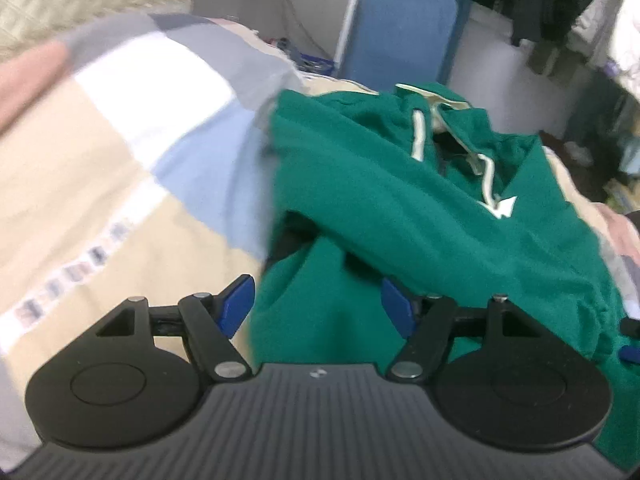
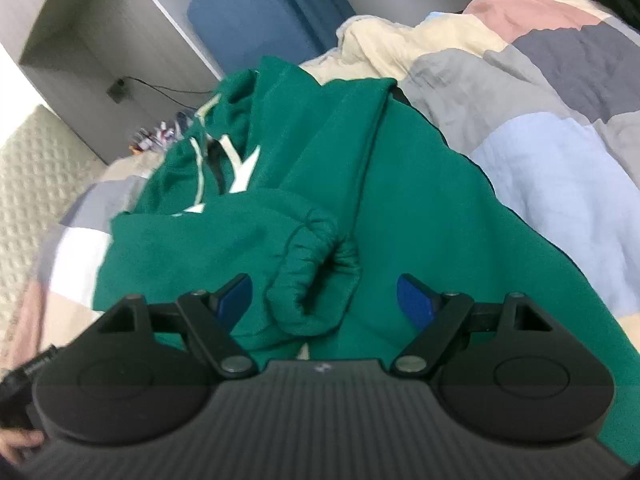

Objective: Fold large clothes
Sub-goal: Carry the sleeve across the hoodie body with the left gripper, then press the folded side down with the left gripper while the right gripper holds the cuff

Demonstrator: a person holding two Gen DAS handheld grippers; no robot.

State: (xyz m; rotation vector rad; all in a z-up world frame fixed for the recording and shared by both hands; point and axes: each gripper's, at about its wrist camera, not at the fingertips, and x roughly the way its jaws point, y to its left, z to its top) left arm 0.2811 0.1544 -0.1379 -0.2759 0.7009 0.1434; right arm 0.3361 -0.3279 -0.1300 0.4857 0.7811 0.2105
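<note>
**Both grippers spread over a green hoodie on the bed**

Black gripper bodies fill the bottom of each wrist view. Beyond them a patchwork quilt [image 1: 120, 152] in beige, white, grey, pale blue and pink covers the bed. On it lies the green hoodie [image 1: 360, 184], rumpled, with one sleeve folded across the body and cream drawstrings [image 1: 418, 132] at the neck. A blue padded board [image 1: 400, 28] stands behind the bed.

In the right wrist view the sleeve's gathered cuff [image 2: 316, 264] sits bunched between the fingers of the right gripper [image 2: 324, 300], whose jaws are spread and hold nothing. The left gripper [image 1: 318, 304] also has its jaws apart, over the hoodie's left edge, pinching nothing.
</note>
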